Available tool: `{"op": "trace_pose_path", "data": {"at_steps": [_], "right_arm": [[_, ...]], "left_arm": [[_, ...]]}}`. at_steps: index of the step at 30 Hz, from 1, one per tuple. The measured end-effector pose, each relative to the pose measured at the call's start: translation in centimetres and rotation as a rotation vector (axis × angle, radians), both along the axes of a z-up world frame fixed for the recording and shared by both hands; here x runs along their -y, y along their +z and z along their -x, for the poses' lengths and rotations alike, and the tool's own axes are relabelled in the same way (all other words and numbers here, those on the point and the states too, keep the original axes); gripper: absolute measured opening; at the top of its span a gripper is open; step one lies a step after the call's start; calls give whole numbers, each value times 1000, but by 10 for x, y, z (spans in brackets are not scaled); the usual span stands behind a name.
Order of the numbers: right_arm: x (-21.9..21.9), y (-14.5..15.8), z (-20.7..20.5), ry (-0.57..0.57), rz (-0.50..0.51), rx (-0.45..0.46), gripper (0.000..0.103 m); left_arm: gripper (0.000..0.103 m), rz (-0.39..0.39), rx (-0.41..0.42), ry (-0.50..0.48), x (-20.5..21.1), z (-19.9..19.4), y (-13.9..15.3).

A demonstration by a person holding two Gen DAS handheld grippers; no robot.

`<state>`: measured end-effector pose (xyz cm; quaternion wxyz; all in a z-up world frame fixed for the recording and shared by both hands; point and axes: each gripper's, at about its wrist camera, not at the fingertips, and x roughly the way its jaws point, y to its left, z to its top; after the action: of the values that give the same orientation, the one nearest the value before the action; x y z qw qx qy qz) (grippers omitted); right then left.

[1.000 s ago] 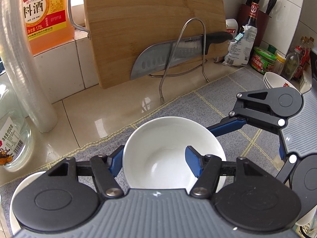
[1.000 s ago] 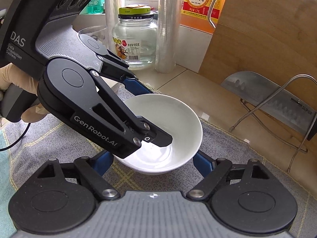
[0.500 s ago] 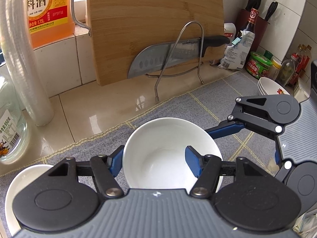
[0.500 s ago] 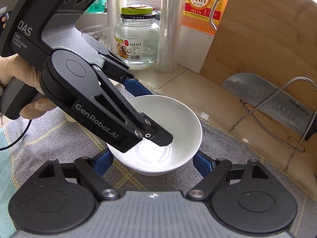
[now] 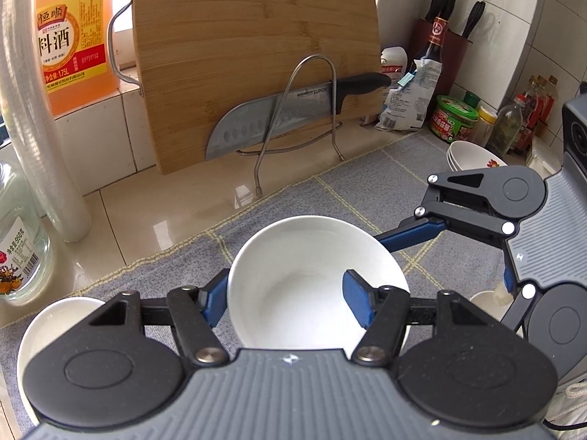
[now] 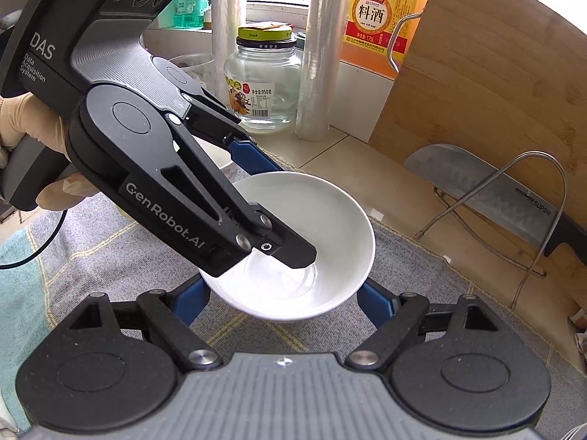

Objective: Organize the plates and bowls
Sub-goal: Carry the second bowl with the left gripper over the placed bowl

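Jaws of the left gripper (image 5: 286, 299) still clamp the white bowl's (image 5: 312, 256) rim, unchanged; right gripper (image 6: 280, 299) stays spread.

A: Which markings could be read on the containers?

B: "恒顺" and "料酒" were printed on the label of the orange bottle (image 5: 75, 42), with "1.75L" given below. On the glass jar (image 6: 262, 84), "950克" was shown on the label. Smaller print on both was too fine to be read.

A: And on the tools?

B: "SUPOR" was stamped on the knife (image 5: 290, 115) blade near the handle. On the left gripper (image 6: 256, 190), "GenRobot.AI" was lettered along its arm, and "DAS Data Acquisition System" was printed on its housing. The labels of the bottles and tub at the far wall could not be made out.
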<state>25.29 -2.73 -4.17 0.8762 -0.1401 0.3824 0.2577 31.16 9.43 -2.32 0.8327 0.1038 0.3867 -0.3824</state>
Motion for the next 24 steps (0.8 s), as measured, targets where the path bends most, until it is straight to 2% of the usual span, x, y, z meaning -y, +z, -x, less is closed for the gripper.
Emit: {"op": "trace_pose_path", "data": {"at_steps": [11, 24], "right_arm": [[7, 15, 33, 0, 0, 6, 90], [21, 29, 69, -20, 3, 19, 90]], "left_arm": [[64, -15, 20, -41, 11, 32, 17], [64, 3, 47, -72, 24, 71, 37]]}}
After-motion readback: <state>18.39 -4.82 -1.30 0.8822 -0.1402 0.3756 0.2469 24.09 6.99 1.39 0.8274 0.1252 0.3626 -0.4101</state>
